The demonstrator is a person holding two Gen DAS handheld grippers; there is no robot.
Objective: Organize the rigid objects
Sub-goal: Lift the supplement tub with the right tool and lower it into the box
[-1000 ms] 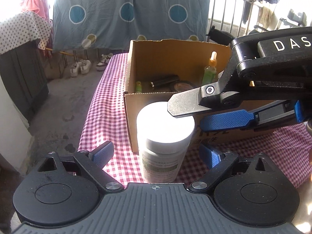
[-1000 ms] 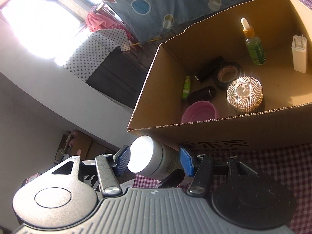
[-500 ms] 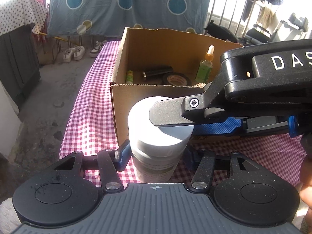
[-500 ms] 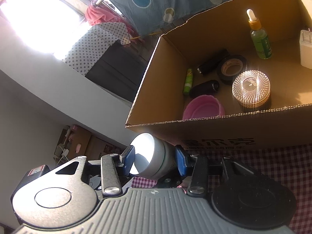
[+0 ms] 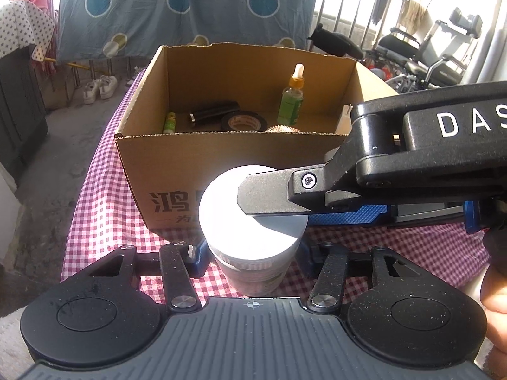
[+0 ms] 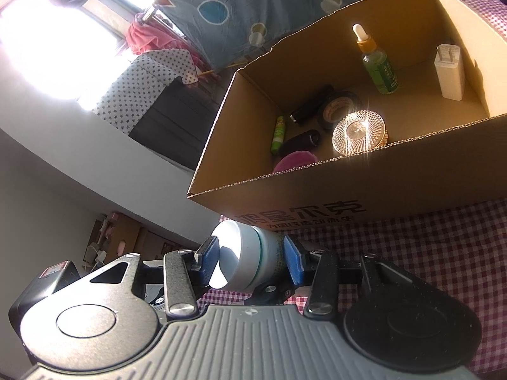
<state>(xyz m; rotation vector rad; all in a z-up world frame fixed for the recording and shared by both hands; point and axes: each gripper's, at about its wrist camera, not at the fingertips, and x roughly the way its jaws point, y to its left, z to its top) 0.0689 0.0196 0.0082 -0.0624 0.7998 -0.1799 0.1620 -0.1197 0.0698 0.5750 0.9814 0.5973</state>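
The big open brown cardboard box sits on my table's red and white checked cloth, with a blue spotted sheet hanging behind. Just in front of the box stands the round white plastic jar with a flat lid. My left tongs have just closed in and now squeeze its body. My right tongs pinch it near the lid.

Jar stands lower centre on the tablecloth, before the cardboard box; dropper bottle and tape roll inside.
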